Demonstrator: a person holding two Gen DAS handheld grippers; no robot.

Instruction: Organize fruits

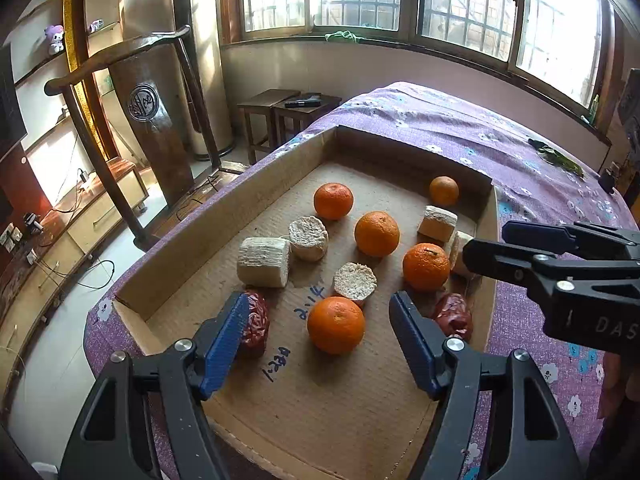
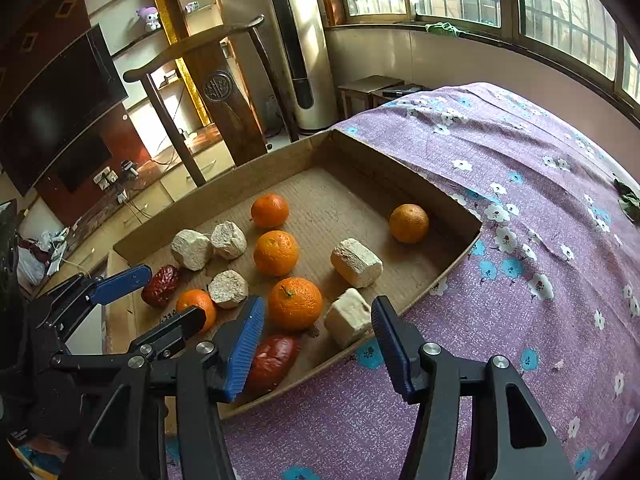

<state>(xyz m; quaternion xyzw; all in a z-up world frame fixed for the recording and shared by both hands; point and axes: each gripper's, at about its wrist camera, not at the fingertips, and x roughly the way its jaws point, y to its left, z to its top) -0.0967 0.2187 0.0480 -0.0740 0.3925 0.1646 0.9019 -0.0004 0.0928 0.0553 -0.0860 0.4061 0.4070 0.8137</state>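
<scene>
A shallow cardboard tray (image 1: 224,216) (image 2: 448,268) on a purple flowered cloth holds several oranges, several pale cut chunks and two red dates. My left gripper (image 1: 320,340) is open above the tray's near end, its jaws on either side of the nearest orange (image 1: 336,325), without touching it. One date (image 1: 256,322) lies by the left finger, the other (image 1: 454,316) by the right. My right gripper (image 2: 320,344) is open over the tray's near edge, with a date (image 2: 274,362) beside its left finger, and an orange (image 2: 295,303) and a pale chunk (image 2: 348,322) just ahead. It shows in the left wrist view (image 1: 486,246) too.
The cloth-covered table (image 2: 520,240) extends right and back. A wooden chair (image 1: 120,120) and a TV cabinet (image 2: 60,120) stand off the table's left side. Small stools (image 1: 288,108) sit under the windows. A green leaf (image 1: 556,158) lies on the cloth at the far right.
</scene>
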